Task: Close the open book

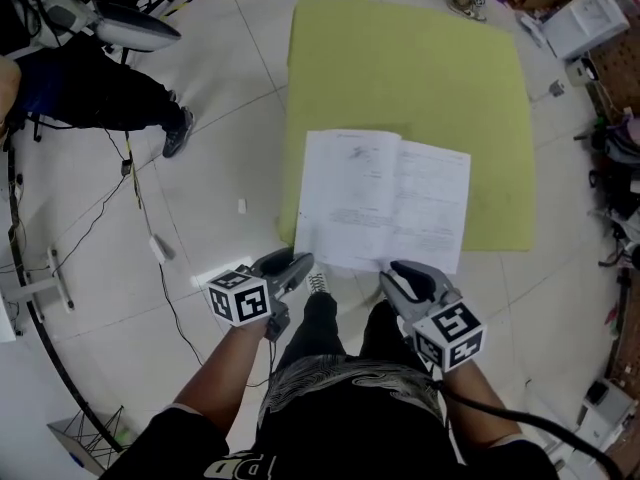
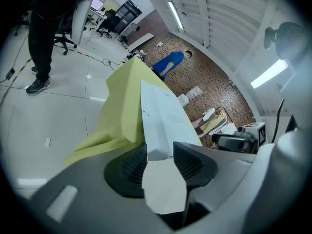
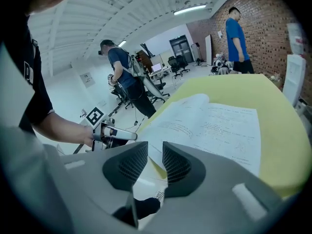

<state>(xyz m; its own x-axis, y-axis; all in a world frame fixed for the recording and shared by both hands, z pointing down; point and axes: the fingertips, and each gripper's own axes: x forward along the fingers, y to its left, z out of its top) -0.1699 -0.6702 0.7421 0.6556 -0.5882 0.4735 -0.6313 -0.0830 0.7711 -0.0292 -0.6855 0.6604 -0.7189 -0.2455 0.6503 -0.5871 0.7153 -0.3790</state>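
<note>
Closing of the book [image 1: 385, 200]: not yet begun; it is laid open on the yellow-green pad [image 1: 410, 58], its near edge past the pad's rim.
Left gripper [image 1: 298, 265]: jaws are held wide apart; the book's left near corner is seen between them, not pinched.
Right gripper [image 1: 397, 278]: jaws are held apart and empty, just before the book's near edge.
Left to do: one half is to be folded over the other.
Count: one book, one pad, two grippers.
</note>
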